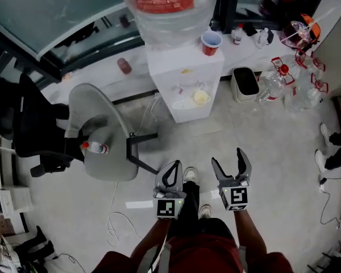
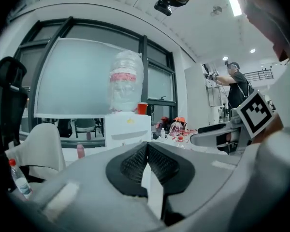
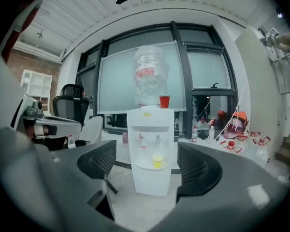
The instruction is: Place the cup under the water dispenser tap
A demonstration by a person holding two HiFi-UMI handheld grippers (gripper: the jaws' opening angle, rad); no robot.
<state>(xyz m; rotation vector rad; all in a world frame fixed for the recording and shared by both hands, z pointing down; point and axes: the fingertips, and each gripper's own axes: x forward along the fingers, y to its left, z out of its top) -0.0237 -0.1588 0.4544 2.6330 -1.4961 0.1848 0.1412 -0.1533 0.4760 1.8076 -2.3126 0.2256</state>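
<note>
A white water dispenser (image 1: 184, 78) with a big bottle on top stands across the floor ahead of me. A yellow cup (image 1: 200, 97) sits on its drip tray; in the right gripper view the yellow cup (image 3: 157, 161) is below the right-hand tap (image 3: 158, 139). A red cup (image 1: 211, 42) stands on the dispenser's top. My left gripper (image 1: 171, 168) is shut with nothing between its pads (image 2: 157, 163). Beside it, my right gripper (image 1: 230, 162) is open and empty, and its jaws frame the dispenser (image 3: 150, 178). Both are held low, well short of the dispenser.
A grey chair (image 1: 102, 132) with a small bottle (image 1: 95, 148) on its seat stands left of the dispenser, and a black office chair (image 1: 28, 129) further left. A black bin (image 1: 245, 83) and empty water jugs (image 1: 284, 78) lie to the right. Cables trail on the floor.
</note>
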